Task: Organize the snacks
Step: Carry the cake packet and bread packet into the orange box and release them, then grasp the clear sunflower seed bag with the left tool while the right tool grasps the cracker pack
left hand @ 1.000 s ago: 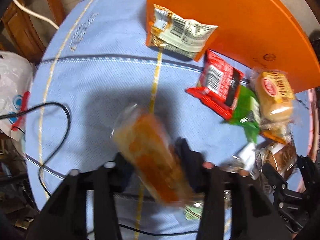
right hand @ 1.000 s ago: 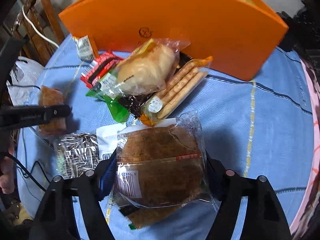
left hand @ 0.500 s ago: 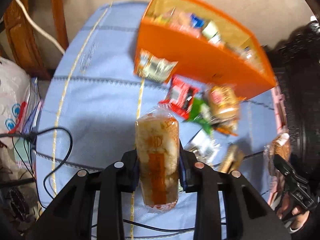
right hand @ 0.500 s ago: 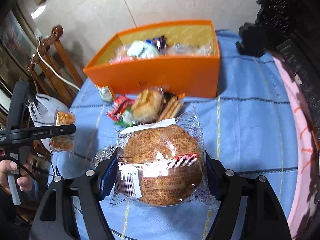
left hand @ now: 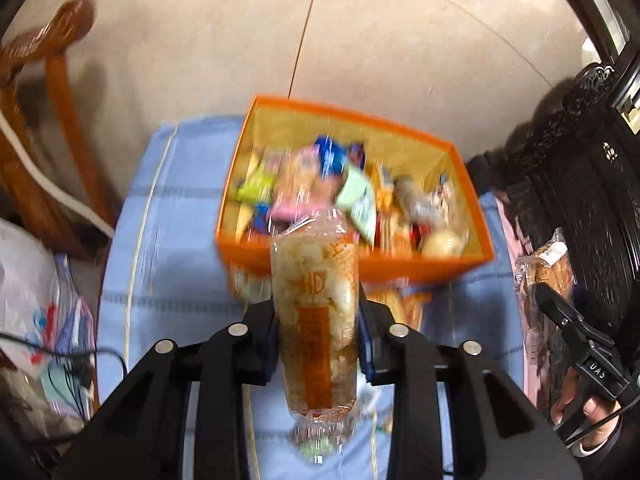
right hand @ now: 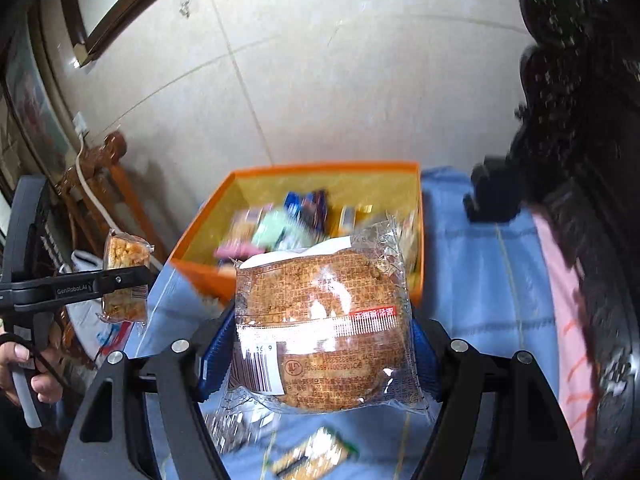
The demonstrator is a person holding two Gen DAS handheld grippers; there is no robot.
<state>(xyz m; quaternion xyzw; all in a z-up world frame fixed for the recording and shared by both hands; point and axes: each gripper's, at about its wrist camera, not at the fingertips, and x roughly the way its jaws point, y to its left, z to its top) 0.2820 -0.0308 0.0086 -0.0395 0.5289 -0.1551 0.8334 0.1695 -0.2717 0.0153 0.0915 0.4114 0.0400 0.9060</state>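
Two grippers, two wrapped snacks, one orange box [left hand: 456, 268] of packets at the table's [right hand: 480, 280] far edge. Left gripper [left hand: 318, 338] clamped on long rice-crisp bar [left hand: 316, 320], long axis pointing toward box. Right gripper [right hand: 320, 344] tilted downward, pinching round flat cake [right hand: 316, 332] across its width, above table's near edge.
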